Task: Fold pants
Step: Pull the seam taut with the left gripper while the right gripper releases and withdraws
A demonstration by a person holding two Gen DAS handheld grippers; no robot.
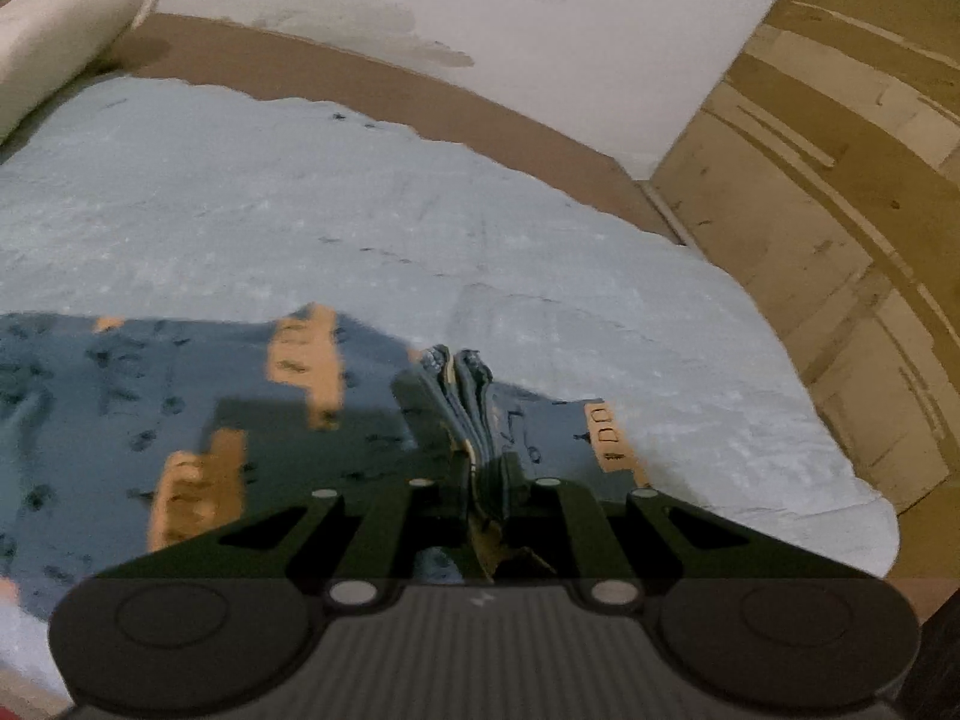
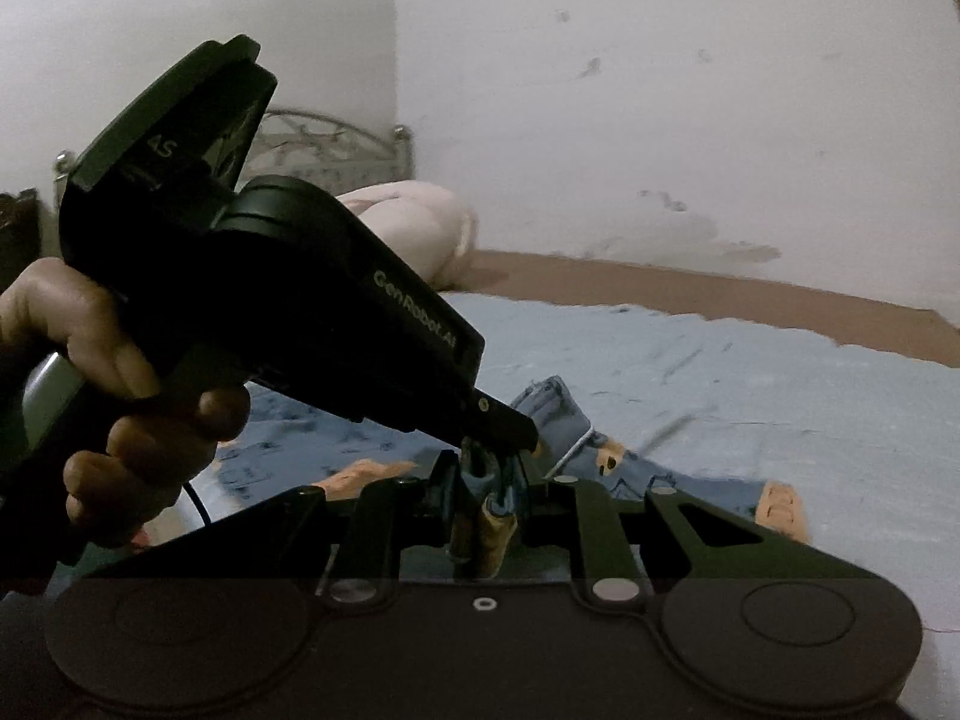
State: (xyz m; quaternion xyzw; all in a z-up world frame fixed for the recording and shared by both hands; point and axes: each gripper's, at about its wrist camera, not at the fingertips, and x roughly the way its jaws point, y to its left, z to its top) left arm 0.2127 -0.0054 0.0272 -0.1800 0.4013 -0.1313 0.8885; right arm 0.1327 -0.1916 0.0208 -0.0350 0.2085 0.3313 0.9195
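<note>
Fold in progress. Left tongs (image 1: pixel 480 420) and right tongs (image 2: pixel 486 474) both clenched on bunched pants (image 1: pixel 180 396) edge above bed (image 1: pixel 300 198). Next: carry edge across, lay flat.

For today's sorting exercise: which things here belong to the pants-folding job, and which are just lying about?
Part of the job:
pants
left gripper, shut on the pants
right gripper, shut on the pants

Just lying about:
pillow
light blue sheet
metal headboard
</note>
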